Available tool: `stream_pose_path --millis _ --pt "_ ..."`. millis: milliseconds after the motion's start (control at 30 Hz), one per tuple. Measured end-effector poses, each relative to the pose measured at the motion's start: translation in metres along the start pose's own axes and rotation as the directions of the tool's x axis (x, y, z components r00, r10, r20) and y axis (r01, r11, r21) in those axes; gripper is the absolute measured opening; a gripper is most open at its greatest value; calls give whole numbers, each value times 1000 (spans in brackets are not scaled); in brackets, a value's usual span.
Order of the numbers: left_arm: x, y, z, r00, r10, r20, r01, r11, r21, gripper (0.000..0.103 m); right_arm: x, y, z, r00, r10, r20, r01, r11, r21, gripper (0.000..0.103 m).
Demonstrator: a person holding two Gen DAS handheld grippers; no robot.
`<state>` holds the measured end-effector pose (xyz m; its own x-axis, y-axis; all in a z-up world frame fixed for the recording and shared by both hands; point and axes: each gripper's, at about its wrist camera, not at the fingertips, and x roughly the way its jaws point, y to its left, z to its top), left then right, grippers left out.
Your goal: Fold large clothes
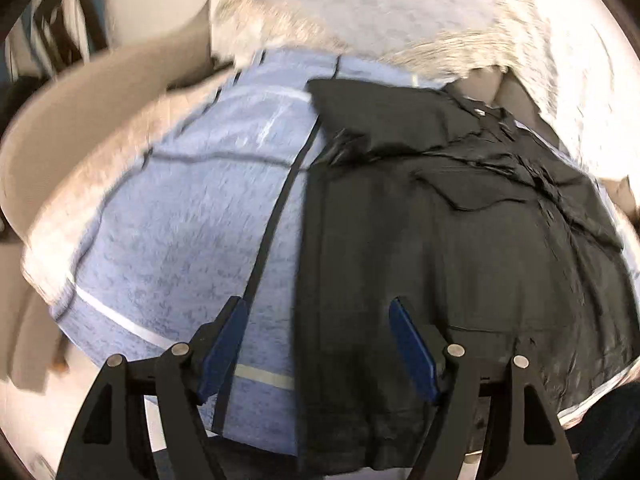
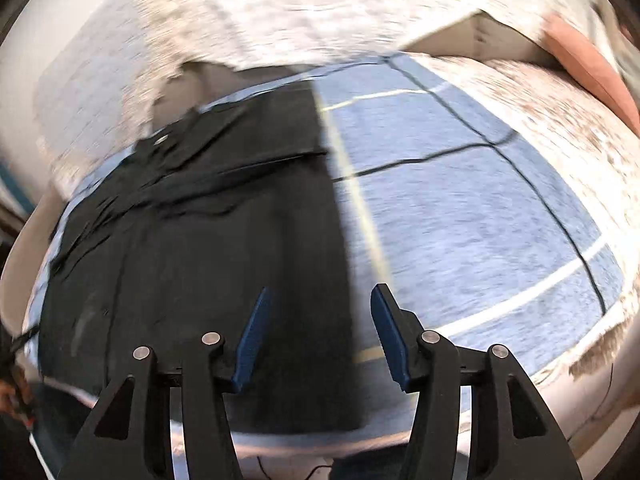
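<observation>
A large black garment (image 1: 440,248) lies spread flat on a blue checked blanket (image 1: 180,220), with a folded part and wrinkles at its far end. In the right wrist view the garment (image 2: 192,248) fills the left half and the blanket (image 2: 460,208) the right. My left gripper (image 1: 316,308) is open and empty, hovering over the garment's left near edge. My right gripper (image 2: 320,300) is open and empty, hovering over the garment's right near edge.
A shaggy beige throw (image 1: 360,4) lies beyond and around the blanket, and shows in the right wrist view (image 2: 280,12). A pink cushion (image 2: 592,64) sits far right. A beige curved furniture edge (image 1: 80,92) runs at left. Both views are motion-blurred.
</observation>
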<state>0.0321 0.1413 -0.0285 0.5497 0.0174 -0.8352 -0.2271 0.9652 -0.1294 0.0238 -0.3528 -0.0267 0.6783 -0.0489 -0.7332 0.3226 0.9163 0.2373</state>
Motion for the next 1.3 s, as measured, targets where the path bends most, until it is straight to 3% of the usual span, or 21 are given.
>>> stream_pose_path --millis 67,133,233,333,433,533,600,667,733,800,867,1000,1133,1300 --pt "7 6 1 997 -69 -46 67 997 -43 76 10 -10 3 998 42 -53 -39 998 49 54" --pt "7 2 -2 996 -78 -51 77 997 -29 75 22 -10 2 989 75 -131 -69 996 51 54" --pt "1 -8 -14 982 -172 -79 172 985 -11 75 24 -6 -6 969 168 -182 -160 985 58 54" --pt "-2 -15 -24 976 -198 -95 199 980 -7 75 21 -6 -18 955 225 -194 -208 973 101 54" --pt "-3 -11 -29 966 -241 -92 236 970 -65 74 19 -14 -26 940 288 -183 -257 950 179 54" --pt "-2 -5 -29 972 -223 -79 215 971 -103 56 23 -19 -24 935 305 -180 -266 941 209 49" --pt "-2 -2 -27 978 -194 -73 185 976 -118 37 24 -20 -23 938 292 -189 -251 944 213 43" --pt "-2 0 -28 984 -162 -73 153 981 -118 27 27 -20 -23 937 284 -204 -242 947 209 42" --pt "-2 -1 -29 988 -136 -74 128 986 -108 22 29 -18 -21 941 255 -224 -216 959 183 32" --pt "-2 -5 -28 991 -114 -76 108 991 -83 16 33 -20 -19 943 237 -234 -199 964 176 16" --pt "-1 -7 -26 991 -112 -77 108 992 -66 10 35 -21 -19 937 260 -234 -219 958 186 10" --pt "-7 -7 -19 987 -149 -61 146 988 -51 6 23 -19 -16 933 301 -198 -269 947 174 5" --pt "-31 9 -10 987 -159 24 160 985 -70 6 2 -27 -13 923 360 -135 -334 925 184 4" --pt "-28 24 -7 977 -213 29 215 971 -104 5 10 -34 -19 907 395 -145 -360 908 215 4"
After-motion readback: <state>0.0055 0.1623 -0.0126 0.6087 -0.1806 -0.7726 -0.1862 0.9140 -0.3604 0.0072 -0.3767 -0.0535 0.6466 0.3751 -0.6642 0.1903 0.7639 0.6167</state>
